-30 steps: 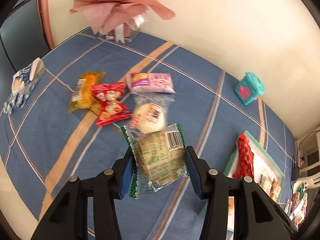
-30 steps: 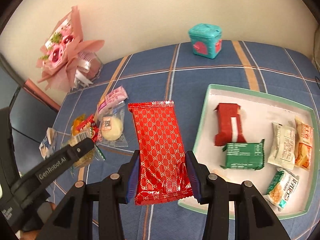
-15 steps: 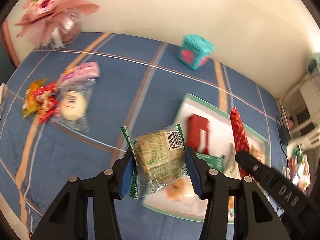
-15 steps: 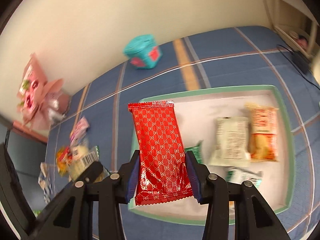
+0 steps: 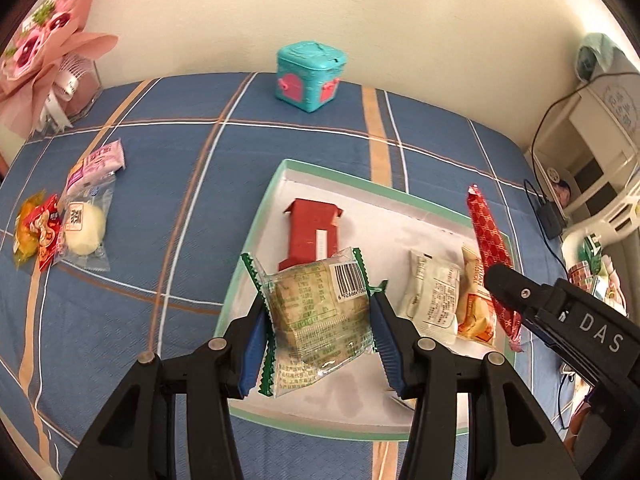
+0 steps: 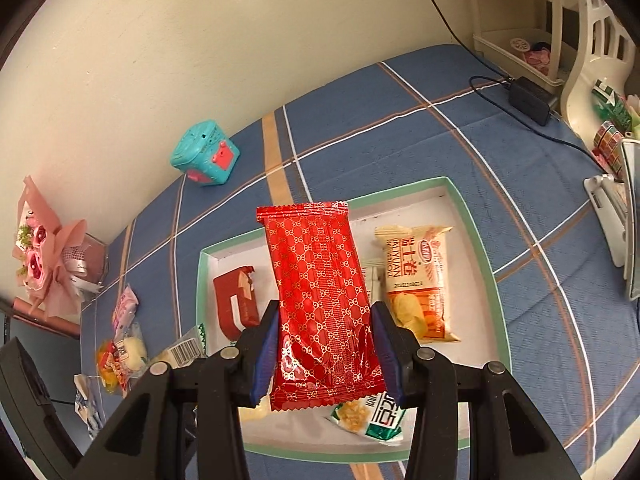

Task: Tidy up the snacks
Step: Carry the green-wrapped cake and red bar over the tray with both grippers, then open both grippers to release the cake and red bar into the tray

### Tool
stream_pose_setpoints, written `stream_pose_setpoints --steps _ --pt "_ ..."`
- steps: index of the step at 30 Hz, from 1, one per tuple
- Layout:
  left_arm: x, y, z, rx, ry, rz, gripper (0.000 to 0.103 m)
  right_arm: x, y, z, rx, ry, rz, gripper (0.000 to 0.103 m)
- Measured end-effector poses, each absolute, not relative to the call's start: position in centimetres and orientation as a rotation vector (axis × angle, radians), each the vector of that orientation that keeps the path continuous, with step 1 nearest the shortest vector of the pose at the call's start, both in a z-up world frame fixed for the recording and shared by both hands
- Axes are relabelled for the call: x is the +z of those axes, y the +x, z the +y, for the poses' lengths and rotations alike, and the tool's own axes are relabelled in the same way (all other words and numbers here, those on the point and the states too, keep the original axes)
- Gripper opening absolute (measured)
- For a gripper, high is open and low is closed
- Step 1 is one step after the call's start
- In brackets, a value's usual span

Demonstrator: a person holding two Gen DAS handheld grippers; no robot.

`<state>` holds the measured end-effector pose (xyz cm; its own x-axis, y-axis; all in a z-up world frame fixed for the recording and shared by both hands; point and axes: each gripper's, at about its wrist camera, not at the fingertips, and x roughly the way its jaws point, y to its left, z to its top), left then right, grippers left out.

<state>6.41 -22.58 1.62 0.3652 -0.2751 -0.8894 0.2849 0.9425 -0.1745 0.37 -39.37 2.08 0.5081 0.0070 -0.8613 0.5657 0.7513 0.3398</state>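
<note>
**Kid:** So what is each claw holding?

**Helper:** The left gripper [image 5: 320, 334] has its jaws pressed on a clear cake packet with green edges [image 5: 316, 312]. The right gripper [image 6: 324, 350] has its jaws pressed on a long red foil packet [image 6: 320, 296]. Both packets hang in the air over the white tray with the green rim [image 5: 256, 236]

**Kid:** What is in the tray?

**Helper:** A dark red snack box [image 5: 314, 230], a white packet [image 5: 434, 300] and an orange chip bag [image 6: 416, 276]. More snacks wait on the blue cloth [image 5: 172, 208], like a round white bun in a clear wrap [image 5: 84, 232] beside a pink packet [image 5: 98, 162]

**Kid:** Are they heavy?

**Helper:** I think not. They look light and puffy. The wraps are thin, shiny and likely slippery, and the cake inside looks soft, so a hard squeeze could squash it

**Kid:** Where should you grab?

**Helper:** Across the sides near the lower half, like now. The red one is long, so it may flop if held by a corner

**Kid:** Where do they go?

**Helper:** I guess on a bare white spot in the tray, not on top of the others
</note>
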Motion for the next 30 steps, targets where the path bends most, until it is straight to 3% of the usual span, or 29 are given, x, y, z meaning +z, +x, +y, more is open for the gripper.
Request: stream_pose_setpoints --steps 30 --pt "-0.2 7.4 -22.1 -0.340 -0.003 1.195 0.055 0.0 1.9 -37.6 -0.397 0.550 1.125 0.052"
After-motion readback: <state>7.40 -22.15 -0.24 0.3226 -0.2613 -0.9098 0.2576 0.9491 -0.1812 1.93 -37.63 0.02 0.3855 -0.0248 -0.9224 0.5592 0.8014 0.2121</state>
